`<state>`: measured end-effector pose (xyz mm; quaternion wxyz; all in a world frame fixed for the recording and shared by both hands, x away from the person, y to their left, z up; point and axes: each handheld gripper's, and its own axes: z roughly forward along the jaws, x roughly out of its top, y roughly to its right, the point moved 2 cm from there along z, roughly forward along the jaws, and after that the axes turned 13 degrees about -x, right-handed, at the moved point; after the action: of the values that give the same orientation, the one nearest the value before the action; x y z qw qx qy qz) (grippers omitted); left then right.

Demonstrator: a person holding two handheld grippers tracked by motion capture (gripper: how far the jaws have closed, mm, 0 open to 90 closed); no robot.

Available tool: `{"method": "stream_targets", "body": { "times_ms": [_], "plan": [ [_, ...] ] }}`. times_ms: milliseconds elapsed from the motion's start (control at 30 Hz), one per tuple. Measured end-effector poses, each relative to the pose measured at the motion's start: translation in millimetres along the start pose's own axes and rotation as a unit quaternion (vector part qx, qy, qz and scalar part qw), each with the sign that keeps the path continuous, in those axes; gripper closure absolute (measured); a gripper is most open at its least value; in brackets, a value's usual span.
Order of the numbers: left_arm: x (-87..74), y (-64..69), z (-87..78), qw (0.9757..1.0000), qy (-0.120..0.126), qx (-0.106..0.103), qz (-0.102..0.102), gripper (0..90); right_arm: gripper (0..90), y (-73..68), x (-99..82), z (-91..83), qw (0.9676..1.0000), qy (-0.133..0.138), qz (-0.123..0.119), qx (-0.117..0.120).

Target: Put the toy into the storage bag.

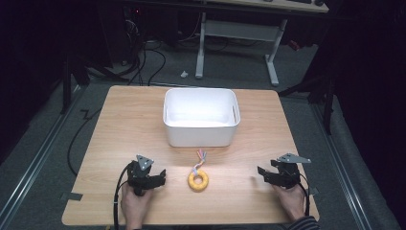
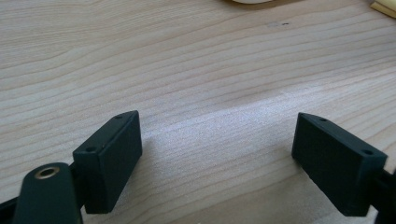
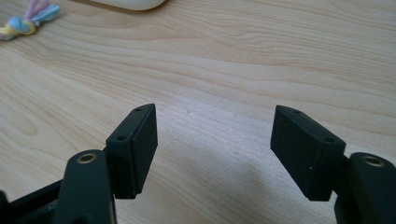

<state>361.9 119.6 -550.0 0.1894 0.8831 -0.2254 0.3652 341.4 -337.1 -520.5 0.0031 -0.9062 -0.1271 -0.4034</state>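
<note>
A yellow ring toy (image 1: 198, 181) lies on the surface (image 1: 124, 124), just in front of the white bin (image 1: 201, 117). The left claw (image 1: 155, 179) and right claw (image 1: 265, 175) flank the ring, both released and grasping nothing.

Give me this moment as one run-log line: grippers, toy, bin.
left gripper: open, empty, on table | right gripper: open, empty | yellow ring toy: between grippers, untouched | white bin: behind toy, looks empty

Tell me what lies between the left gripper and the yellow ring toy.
Nothing: in the high view only bare wooden table separates the left gripper from the yellow ring toy. Its jaws stand open over bare wood in the left gripper view.
</note>
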Motion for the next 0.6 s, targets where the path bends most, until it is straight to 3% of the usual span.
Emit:
{"method": "stream_targets", "body": {
  "times_ms": [600],
  "plan": [
    [0.0, 0.0, 0.0, 1.0, 0.0, 0.0, 0.0, 16.3, 38.5, -18.6, 18.1, -16.2, 0.9983, 0.02, -0.033, 0.043]
  ]
}}
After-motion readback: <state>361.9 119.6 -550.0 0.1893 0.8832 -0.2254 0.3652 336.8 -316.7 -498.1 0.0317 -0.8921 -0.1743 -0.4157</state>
